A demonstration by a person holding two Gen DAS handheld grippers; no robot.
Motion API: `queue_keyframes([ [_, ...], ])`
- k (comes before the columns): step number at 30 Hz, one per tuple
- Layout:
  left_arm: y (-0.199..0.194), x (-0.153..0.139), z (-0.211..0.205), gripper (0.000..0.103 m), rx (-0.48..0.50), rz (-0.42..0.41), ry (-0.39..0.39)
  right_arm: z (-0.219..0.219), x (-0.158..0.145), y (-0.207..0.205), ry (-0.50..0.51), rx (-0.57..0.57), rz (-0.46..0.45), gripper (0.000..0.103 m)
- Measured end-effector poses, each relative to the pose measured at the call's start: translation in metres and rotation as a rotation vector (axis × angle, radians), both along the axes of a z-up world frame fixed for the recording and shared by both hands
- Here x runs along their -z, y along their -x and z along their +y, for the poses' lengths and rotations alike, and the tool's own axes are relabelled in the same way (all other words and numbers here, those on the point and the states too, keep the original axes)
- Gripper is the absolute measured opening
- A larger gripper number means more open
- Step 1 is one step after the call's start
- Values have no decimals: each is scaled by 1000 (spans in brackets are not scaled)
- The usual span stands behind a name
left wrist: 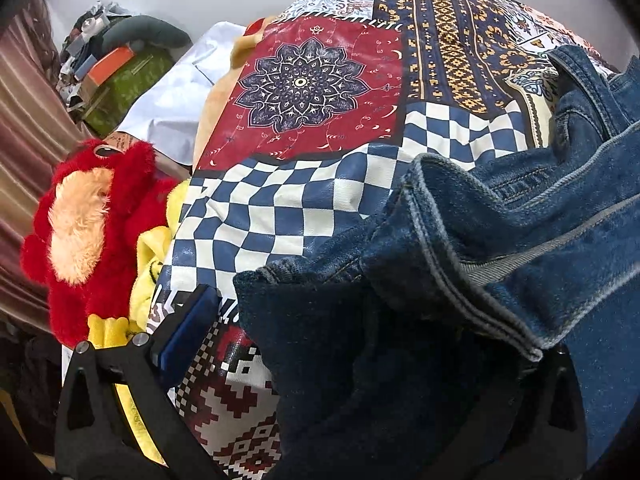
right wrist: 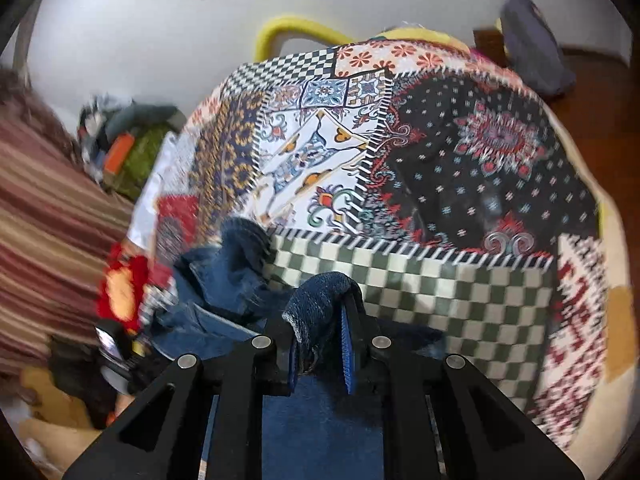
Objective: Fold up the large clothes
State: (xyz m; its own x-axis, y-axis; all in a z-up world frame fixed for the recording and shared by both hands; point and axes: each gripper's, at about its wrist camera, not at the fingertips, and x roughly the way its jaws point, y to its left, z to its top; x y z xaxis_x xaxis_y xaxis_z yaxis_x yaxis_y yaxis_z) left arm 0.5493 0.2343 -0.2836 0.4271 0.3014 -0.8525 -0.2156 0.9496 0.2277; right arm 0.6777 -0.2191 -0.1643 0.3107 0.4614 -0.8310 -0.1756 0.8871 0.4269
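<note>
A: Denim garment (left wrist: 460, 264) bunched on the patchwork bedspread (left wrist: 304, 80), crumpled and unfolded. No neat crease anywhere.

B: Right gripper (right wrist: 320, 344)?

A: Pressed onto a denim fold, lifted just above the bedspread's green checks.

B: Left gripper (left wrist: 360, 360)?

A: Spread wide; one blue pad (left wrist: 188, 328) bare, the other finger buried under denim. Cannot tell whether anything is pinched.

B: Progress?

A: Early, judging by the heap. Spreading flat and folding all left. Red plush toy (left wrist: 88, 232) beside the bedspread's edge.
</note>
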Motion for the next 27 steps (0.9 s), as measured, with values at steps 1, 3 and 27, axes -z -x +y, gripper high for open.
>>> queue_keyframes([
  [1, 1, 0, 0, 103, -1, -1, 0, 1, -2, 3, 17, -13, -14, 11],
  [3, 1, 0, 1, 103, -4, -4, 5, -6, -5, 5, -35, -5, -5, 11],
  [27, 26, -22, -4, 103, 23, 15, -44, -22, -3, 105, 235, -92, -149, 14],
])
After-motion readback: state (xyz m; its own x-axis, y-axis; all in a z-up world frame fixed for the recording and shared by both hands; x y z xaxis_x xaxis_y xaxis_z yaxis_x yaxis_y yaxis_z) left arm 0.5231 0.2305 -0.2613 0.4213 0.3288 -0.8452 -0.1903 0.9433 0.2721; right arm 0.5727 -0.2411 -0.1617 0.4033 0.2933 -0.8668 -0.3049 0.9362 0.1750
